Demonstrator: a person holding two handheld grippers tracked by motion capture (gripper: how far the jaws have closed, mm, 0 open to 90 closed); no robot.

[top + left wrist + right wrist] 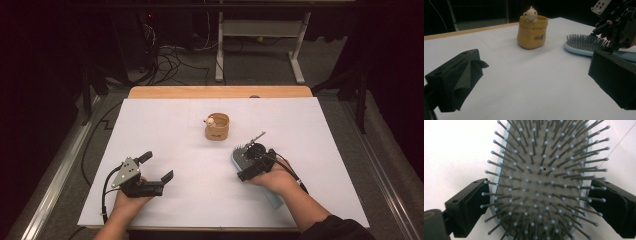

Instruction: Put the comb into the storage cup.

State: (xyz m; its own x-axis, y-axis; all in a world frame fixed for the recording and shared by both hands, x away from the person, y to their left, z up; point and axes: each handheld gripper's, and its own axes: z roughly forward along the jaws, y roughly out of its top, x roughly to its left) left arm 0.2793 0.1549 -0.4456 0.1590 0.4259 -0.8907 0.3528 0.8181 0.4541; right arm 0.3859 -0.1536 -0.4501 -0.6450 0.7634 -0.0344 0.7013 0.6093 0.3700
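Note:
A light blue hairbrush (239, 151) lies bristles up on the white table (190, 150), right of centre, and its handle runs back under the person's right hand. My right gripper (245, 162) hangs over the brush head. In the right gripper view the jaws stand on either side of the hairbrush (541, 170), close to its rim, and the right gripper (539, 195) is open. My left gripper (156, 166) rests at the front left, open, with nothing between its jaws. The left gripper (536, 65) looks towards the hairbrush (584, 43) and the right gripper (614, 27).
A small yellow pot (217, 127) with a little bear figure on its rim stands behind the brush, near the table's middle; it is the same yellow pot (532, 32) ahead in the left gripper view. A wooden edge (220, 92) borders the far side.

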